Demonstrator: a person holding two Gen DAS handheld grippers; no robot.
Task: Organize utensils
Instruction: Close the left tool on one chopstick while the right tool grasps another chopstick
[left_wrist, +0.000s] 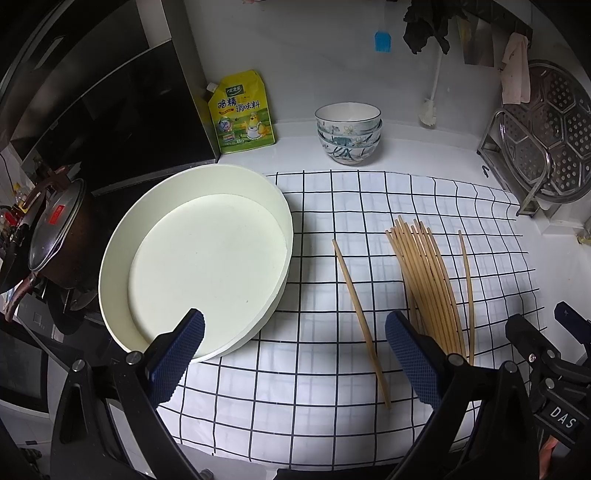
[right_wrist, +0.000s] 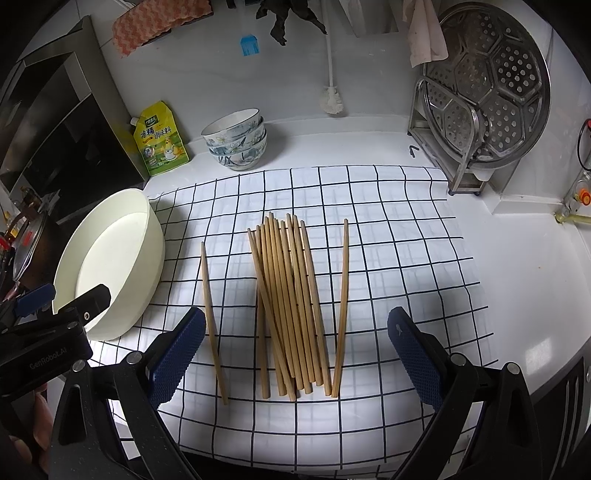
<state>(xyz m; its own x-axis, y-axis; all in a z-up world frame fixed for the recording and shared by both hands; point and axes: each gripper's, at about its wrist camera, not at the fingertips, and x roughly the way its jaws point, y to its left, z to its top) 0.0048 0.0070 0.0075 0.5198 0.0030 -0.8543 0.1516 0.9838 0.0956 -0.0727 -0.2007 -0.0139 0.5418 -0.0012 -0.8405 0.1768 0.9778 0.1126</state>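
A bundle of several wooden chopsticks (right_wrist: 291, 306) lies on the checked cloth (right_wrist: 406, 258). One single chopstick (right_wrist: 213, 321) lies to its left and another (right_wrist: 342, 306) to its right. In the left wrist view the bundle (left_wrist: 428, 280) and the left single chopstick (left_wrist: 360, 321) show too. A round white tray (left_wrist: 199, 258) stands empty at the left; it also shows in the right wrist view (right_wrist: 140, 266). My left gripper (left_wrist: 295, 354) is open above the cloth beside the tray. My right gripper (right_wrist: 295, 354) is open and empty, near the chopsticks' near ends.
Stacked patterned bowls (right_wrist: 236, 140) and a yellow seasoning pouch (right_wrist: 159, 140) stand at the back. A metal rack with a steamer plate (right_wrist: 487, 92) is at the back right. A pot with a lid (left_wrist: 55, 236) and a black cooktop (left_wrist: 122, 122) are at the left.
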